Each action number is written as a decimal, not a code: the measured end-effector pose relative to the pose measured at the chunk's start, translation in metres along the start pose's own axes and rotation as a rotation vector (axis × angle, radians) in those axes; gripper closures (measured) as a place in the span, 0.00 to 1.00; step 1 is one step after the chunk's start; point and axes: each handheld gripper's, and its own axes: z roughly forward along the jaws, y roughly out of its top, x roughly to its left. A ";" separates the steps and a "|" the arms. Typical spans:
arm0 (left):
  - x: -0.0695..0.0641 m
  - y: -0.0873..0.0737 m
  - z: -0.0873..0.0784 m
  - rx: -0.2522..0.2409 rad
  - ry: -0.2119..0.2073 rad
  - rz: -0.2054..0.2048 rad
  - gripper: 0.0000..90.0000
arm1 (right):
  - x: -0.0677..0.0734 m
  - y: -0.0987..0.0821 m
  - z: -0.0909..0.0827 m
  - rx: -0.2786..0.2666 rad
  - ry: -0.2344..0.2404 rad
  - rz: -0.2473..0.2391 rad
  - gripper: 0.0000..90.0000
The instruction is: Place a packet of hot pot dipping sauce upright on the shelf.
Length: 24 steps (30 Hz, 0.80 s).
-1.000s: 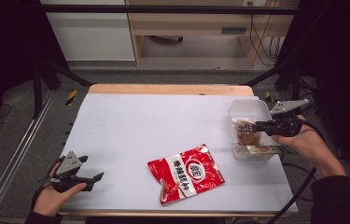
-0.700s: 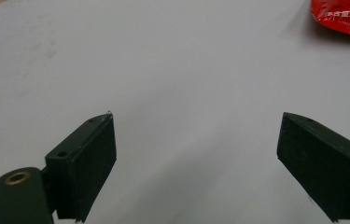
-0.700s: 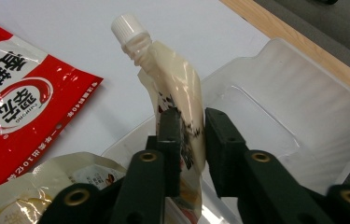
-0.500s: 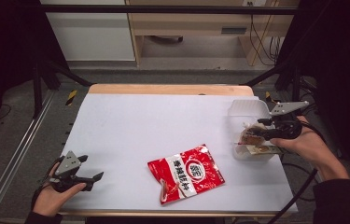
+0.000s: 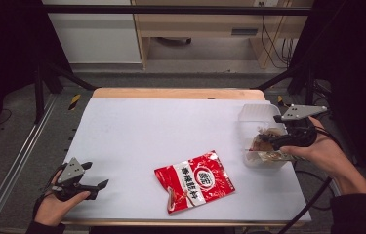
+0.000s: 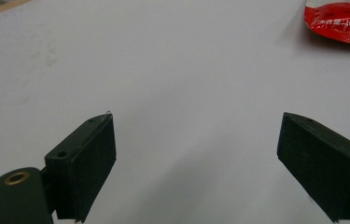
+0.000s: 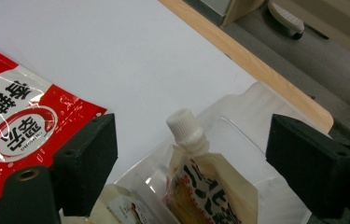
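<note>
Clear plastic, thin-walled and rectangular: the open container (image 5: 256, 114) is found under the right gripper (image 5: 264, 141), at the table's right edge. Its near wall is covered by the hand and gripper in the high view, and its contents there are hard to make out.

Item: cream spouted pouch with a white screw cap (image 7: 196, 163), standing in the container. In the right gripper view (image 7: 191, 154) it is seen between the two black jaws, touched by neither; its lower part is cut off by the frame. The jaws have just been opening and are set wide, nothing gripped. A second small packet (image 7: 126, 207), beside the left jaw, is only partly seen, its print unreadable.

Item: red and white foil snack bag (image 5: 194, 179), flat on the table, well to the left of the right gripper and between the two grippers. It is cut off at the frame edge in both gripper views.

Item: left gripper (image 5: 94, 184), held low at the near left corner, jaws parted and empty.

Surface: white table sheet (image 5: 171, 126) with a pale wooden far edge (image 5: 178, 92). Room: grey floor, black frame posts, light wooden furniture behind, dark at both sides.
</note>
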 end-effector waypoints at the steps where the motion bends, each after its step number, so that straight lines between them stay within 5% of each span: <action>1: 0.000 0.000 0.000 -0.001 0.000 0.001 0.13 | 0.002 0.003 -0.001 -0.008 -0.001 -0.004 0.16; 8: -0.002 0.002 -0.001 -0.011 -0.005 0.003 0.13 | 0.023 0.021 -0.008 -0.025 -0.026 -0.025 0.10; 16: -0.003 0.003 0.000 -0.021 -0.015 0.010 0.13 | 0.069 0.034 -0.008 -0.037 -0.033 -0.030 0.17; 24: -0.003 0.005 0.001 -0.020 -0.013 0.023 0.12 | 0.105 0.025 0.015 -0.051 -0.027 0.072 0.18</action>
